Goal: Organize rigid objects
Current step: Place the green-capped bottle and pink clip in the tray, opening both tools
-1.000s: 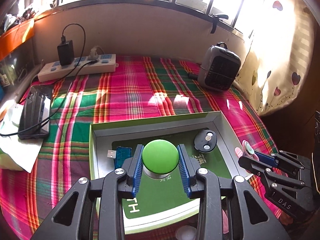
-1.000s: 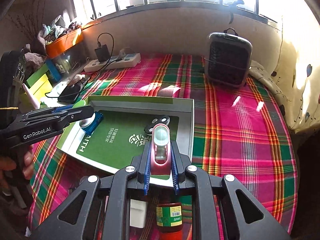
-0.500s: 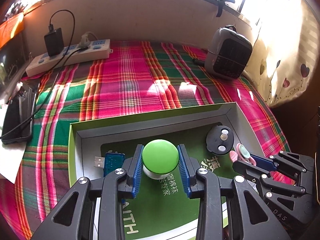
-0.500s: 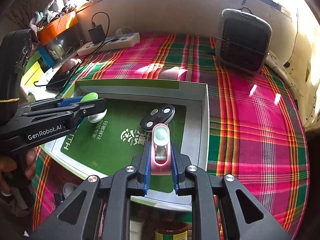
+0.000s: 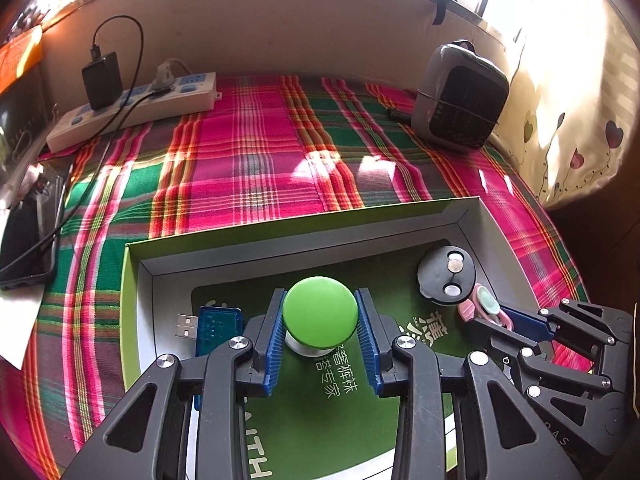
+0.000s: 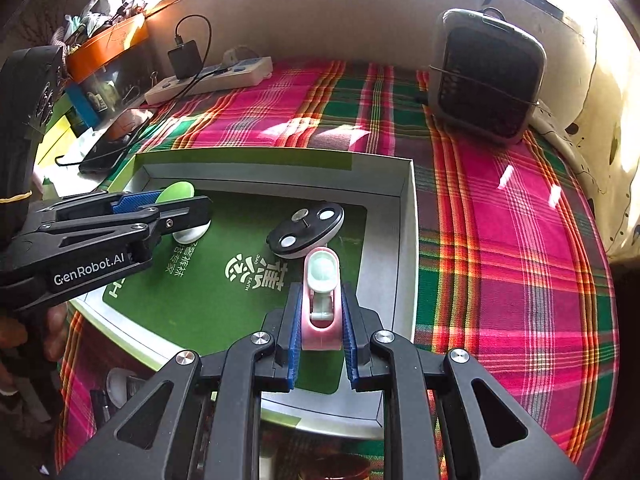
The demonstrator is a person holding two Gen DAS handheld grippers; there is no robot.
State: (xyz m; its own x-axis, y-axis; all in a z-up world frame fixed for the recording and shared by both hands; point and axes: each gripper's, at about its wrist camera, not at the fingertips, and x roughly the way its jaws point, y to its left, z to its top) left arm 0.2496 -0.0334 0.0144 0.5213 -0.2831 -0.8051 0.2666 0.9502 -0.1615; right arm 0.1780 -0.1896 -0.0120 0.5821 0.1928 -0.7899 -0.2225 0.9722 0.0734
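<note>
Both loads are low over the box (image 6: 404, 216), ready to set down. Our left hand-held gripper (image 5: 320, 332) clamps the green dome button (image 5: 320, 312); our right hand-held gripper (image 6: 320, 320) pinches the pink clip (image 6: 321, 300) just beside the black disc (image 6: 306, 230), keeping them grouped.

1. The cloth (image 5: 248, 152) is woven plaid fabric, matt, with a fine visible weave.
2. The box (image 6: 406, 240) looks like smooth cardboard, grey inside, with a matt green printed sheet on its floor.
3. The green button (image 5: 320, 312) is smooth plastic with a soft sheen.
4. The left hand-held gripper (image 5: 320, 340) is matt black plastic with ribbed blue pads (image 5: 276, 344) and shiny metal screws.
5. The pink clip (image 6: 322, 300) is glossy plastic.
</note>
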